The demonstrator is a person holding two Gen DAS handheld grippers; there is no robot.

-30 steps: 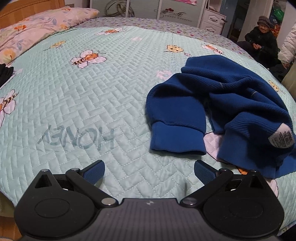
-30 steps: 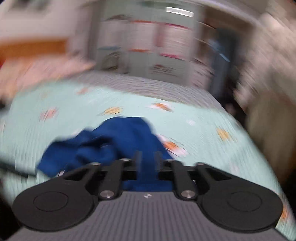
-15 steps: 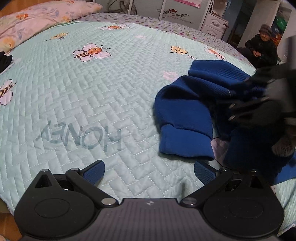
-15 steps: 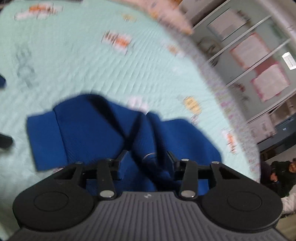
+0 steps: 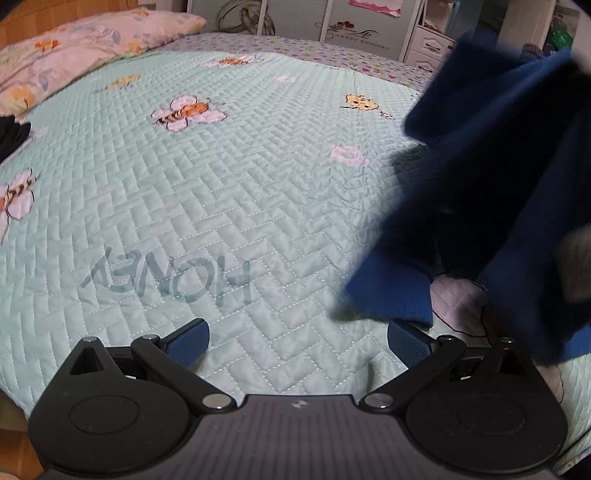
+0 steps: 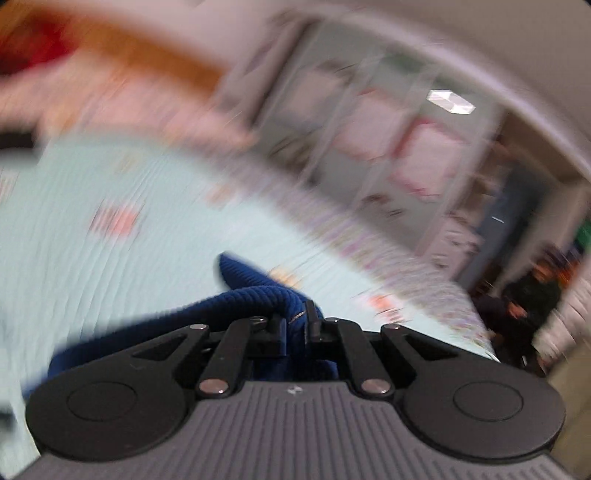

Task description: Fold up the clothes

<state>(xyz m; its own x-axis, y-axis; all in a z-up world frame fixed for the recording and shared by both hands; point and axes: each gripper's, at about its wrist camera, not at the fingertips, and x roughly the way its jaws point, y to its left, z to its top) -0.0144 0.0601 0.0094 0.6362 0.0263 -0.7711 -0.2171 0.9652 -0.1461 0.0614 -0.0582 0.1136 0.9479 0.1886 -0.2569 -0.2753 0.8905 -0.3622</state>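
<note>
A dark blue knit sweater point(image 5: 491, 192) hangs lifted at the right of the left wrist view, its cuff point(image 5: 391, 295) still touching the quilt. In the right wrist view my right gripper point(image 6: 297, 323) is closing its jaws on a ribbed fold of the blue sweater point(image 6: 258, 295), and the cloth is pinched between the pads. My left gripper point(image 5: 297, 338) hovers low over the bed with its blue-padded fingers point(image 5: 188, 339) wide apart and nothing between them. It is to the left of the hanging sweater and apart from it.
A mint quilted bedspread point(image 5: 229, 192) with bee prints and the word HONEY covers the bed. A floral pillow point(image 5: 85, 48) lies at the far left, a dark item point(image 5: 11, 138) at the left edge. Wardrobe doors point(image 5: 332, 18) stand behind; a seated person point(image 6: 524, 306) is at the right.
The right gripper closed on the sweater and lifted it off the quilt, so it now hangs at the right. The left gripper stayed open and almost still.
</note>
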